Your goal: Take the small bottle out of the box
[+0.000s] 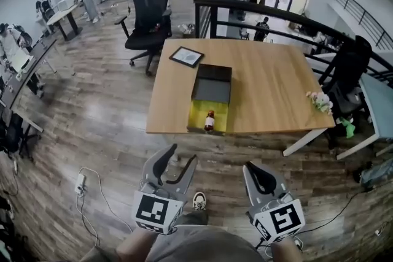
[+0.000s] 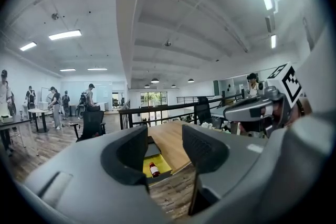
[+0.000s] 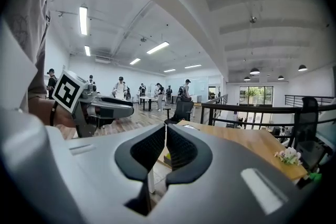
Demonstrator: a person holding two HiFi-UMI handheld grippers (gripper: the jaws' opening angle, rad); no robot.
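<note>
The small bottle (image 1: 209,121), brown with a red cap and a white label, lies in the yellow open part of the box (image 1: 198,115) at the near edge of the wooden table (image 1: 270,83). A dark lid (image 1: 212,90) covers the box's far part. Both grippers hang over the floor, well short of the table. My left gripper (image 1: 182,153) is open with nothing in it; in the left gripper view the bottle (image 2: 154,169) shows far off between its jaws. My right gripper (image 1: 247,166) is shut and empty, its fingertips (image 3: 166,131) together.
A framed picture (image 1: 186,56) lies on the table's far left corner and a small bunch of flowers (image 1: 320,101) at its right edge. A black office chair (image 1: 147,21) stands behind the table, by a black railing (image 1: 258,9). Cables (image 1: 92,193) trail on the floor at left.
</note>
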